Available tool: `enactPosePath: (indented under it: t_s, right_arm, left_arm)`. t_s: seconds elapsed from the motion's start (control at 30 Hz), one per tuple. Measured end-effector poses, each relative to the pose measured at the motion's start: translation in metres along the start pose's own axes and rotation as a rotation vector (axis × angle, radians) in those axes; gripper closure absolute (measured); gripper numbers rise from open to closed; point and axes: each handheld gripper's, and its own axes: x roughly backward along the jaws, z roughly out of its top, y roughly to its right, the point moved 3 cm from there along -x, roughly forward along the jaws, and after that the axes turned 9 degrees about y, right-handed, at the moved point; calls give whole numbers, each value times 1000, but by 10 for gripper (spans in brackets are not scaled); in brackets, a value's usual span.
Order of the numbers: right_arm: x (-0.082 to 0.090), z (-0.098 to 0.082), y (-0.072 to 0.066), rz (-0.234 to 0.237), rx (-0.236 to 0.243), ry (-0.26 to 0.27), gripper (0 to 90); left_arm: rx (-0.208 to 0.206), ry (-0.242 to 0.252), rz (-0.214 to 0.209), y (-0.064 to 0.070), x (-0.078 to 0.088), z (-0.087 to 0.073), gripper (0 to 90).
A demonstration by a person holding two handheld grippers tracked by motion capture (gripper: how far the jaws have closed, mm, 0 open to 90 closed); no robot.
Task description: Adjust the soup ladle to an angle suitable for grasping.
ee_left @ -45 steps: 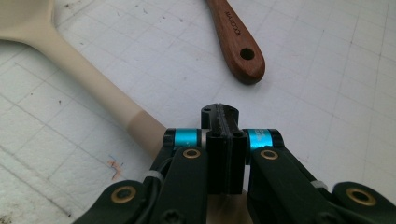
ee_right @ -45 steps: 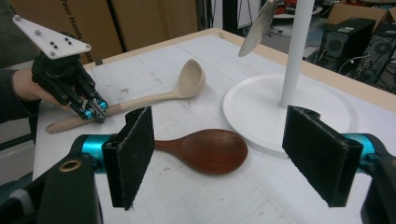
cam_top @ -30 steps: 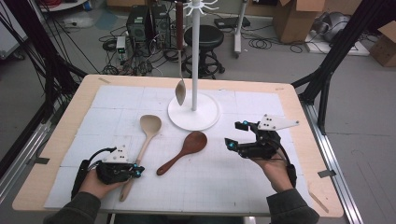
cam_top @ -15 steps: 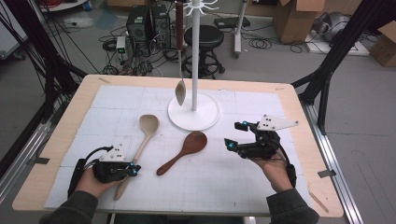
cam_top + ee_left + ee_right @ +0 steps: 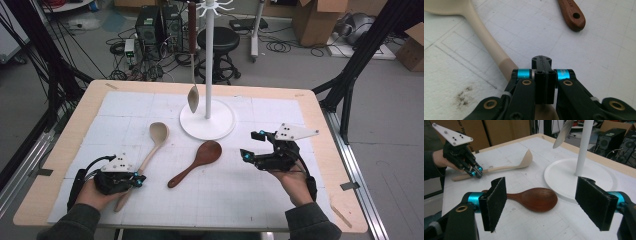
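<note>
The left gripper [image 5: 136, 179] was low near the front left corner of the bench [image 5: 60, 150], and its jaws were closed together, pointing toward the right. The left hand [image 5: 92, 192] held it from behind, with the forearm coming in from the front edge. The right gripper [image 5: 252, 145] was raised a little above the bench near the right edge. Its jaws stood wide apart with nothing between them, and they pointed toward the left. The right hand [image 5: 292, 180] carried it from below.
</note>
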Motion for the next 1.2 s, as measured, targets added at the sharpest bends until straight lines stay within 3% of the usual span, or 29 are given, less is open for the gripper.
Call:
enactPosePath:
  t_s: [0.83,1.2]
  right_arm:
    - [3,-6,2,-8,-1,-10,247]
    - [3,-7,2,-13,-2,-18,247]
  left_arm:
    - [-3,-32,62,-17,15,-8,897]
    - [13,-31,86,-26,21,-11,896]
